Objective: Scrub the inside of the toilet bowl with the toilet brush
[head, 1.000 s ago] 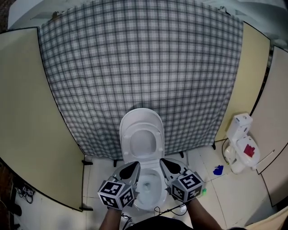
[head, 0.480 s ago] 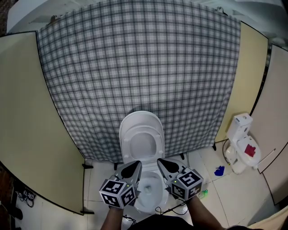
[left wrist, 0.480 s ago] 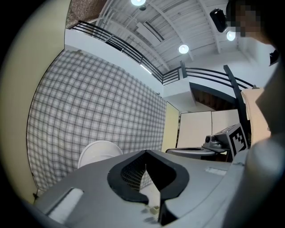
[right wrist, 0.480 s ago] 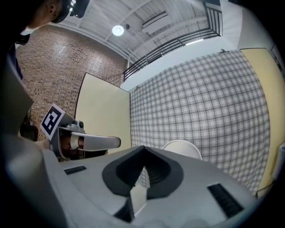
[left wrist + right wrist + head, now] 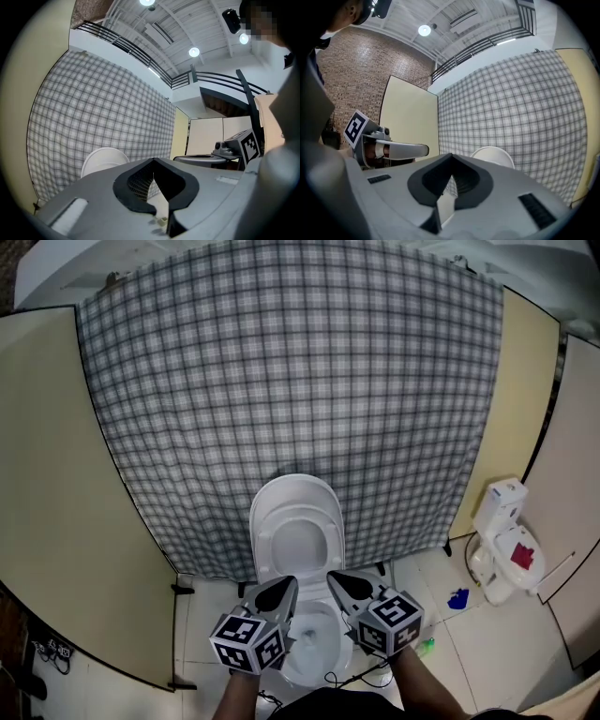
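Left gripper (image 5: 286,584): held level over the left of the bowl; in the left gripper view (image 5: 153,160) its jaws are seen closed tip to tip, with nothing between them.
Right gripper (image 5: 336,579): held level beside it, over the right of the bowl; in the right gripper view (image 5: 451,154) its jaws are likewise seen pressed together and empty.
Toilet bowl (image 5: 319,652): seen from above, low in the head view, between and beneath the two grippers.
Lid (image 5: 295,488): raised upright against a checked cloth (image 5: 291,381).
Toilet brush: cannot be made out in any view.
Cream panels (image 5: 47,474): set on both sides of the cloth.
Floor at right: a white fixture (image 5: 497,521) with a red patch, a blue object (image 5: 457,596) and a green object (image 5: 427,645) are seen.
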{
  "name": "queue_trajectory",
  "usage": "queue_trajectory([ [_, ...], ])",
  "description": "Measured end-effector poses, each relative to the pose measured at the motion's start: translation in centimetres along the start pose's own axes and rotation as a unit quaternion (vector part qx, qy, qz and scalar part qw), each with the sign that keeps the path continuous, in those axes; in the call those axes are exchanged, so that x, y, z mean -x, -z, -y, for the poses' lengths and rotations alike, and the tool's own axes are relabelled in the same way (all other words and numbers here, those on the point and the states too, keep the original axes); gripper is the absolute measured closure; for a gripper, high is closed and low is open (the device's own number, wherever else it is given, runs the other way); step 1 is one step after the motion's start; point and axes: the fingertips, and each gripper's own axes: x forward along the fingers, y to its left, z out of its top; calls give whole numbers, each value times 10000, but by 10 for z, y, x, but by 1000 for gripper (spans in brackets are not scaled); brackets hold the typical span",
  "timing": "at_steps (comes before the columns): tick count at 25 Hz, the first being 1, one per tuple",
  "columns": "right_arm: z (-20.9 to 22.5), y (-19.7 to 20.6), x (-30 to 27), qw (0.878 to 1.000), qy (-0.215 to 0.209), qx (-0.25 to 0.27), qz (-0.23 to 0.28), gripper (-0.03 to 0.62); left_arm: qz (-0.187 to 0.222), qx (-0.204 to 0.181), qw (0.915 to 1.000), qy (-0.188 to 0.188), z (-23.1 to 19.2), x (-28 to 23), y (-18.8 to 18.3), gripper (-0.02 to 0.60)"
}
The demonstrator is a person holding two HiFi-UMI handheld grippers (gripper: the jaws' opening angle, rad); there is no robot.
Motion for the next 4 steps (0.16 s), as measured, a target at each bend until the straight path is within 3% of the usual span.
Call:
queue_trajectory([
  [4, 0, -3, -6, 10000, -19, 62, -13, 591, 20, -5, 10000, -13, -6, -2, -4, 591],
])
